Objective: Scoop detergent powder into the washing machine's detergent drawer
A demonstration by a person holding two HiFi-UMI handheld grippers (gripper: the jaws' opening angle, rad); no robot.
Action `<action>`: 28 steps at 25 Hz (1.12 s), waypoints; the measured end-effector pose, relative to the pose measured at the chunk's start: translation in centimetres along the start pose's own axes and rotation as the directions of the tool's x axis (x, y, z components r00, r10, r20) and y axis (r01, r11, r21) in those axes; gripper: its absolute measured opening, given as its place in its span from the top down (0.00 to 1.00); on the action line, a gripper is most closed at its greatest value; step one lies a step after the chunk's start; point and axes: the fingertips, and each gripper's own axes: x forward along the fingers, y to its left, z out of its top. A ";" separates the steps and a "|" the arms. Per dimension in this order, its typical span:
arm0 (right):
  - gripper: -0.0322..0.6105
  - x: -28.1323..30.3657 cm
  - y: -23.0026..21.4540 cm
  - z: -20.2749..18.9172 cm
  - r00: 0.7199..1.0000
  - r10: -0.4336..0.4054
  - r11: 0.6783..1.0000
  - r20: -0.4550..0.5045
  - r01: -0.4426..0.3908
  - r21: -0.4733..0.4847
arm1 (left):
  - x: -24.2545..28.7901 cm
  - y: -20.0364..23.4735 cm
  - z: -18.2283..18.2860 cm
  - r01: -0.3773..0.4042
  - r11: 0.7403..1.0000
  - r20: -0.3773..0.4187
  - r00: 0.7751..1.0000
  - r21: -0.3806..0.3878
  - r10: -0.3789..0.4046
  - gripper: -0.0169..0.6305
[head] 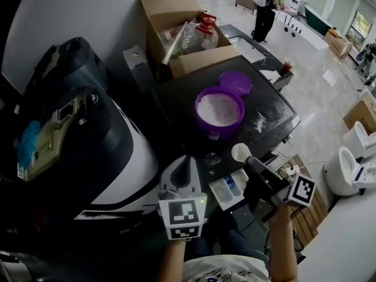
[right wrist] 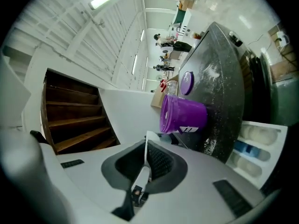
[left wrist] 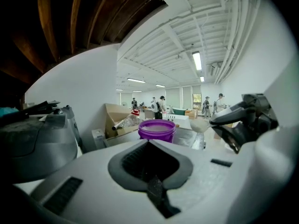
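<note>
A purple tub (head: 218, 113) of white powder stands open on the dark machine top (head: 276, 119), with its purple lid (head: 235, 82) lying just behind it. Below the top's front edge the white detergent drawer (head: 230, 191) is pulled out, with a blue insert inside. My right gripper (head: 249, 162) is shut on the handle of a white scoop (head: 240, 152), whose bowl hovers above the drawer's far end. In the right gripper view the scoop handle (right wrist: 142, 169) sits between the jaws, with the tub (right wrist: 183, 114) ahead. My left gripper (head: 187, 162) is shut on nothing, left of the drawer.
A cardboard box (head: 176, 16) holding a clear jug with a red cap (head: 200, 33) stands behind the tub. A dark rounded machine (head: 70, 128) fills the left. White toilets (head: 346, 163) and boxes sit on the floor at right. People (head: 264, 4) stand far back.
</note>
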 end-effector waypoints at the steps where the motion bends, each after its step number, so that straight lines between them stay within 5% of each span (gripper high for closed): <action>1: 0.92 -0.4 -0.2 -0.2 1.000 -0.006 1.000 0.010 0.006 0.000 | -0.2 -0.1 -0.4 0.007 1.000 -0.004 1.000 0.001 -0.007 0.97; 16: 0.92 -5.2 -3.7 -3.7 0.991 -0.119 0.993 0.057 0.120 0.000 | -2.5 -1.7 -4.4 0.074 0.997 -0.052 0.996 -0.010 -0.074 0.97; 28: 0.92 -6.4 -7.8 -5.5 0.975 -0.216 0.976 -0.057 0.213 -0.044 | -4.2 -3.3 -8.1 0.008 0.999 -0.123 0.992 -0.052 -0.014 0.97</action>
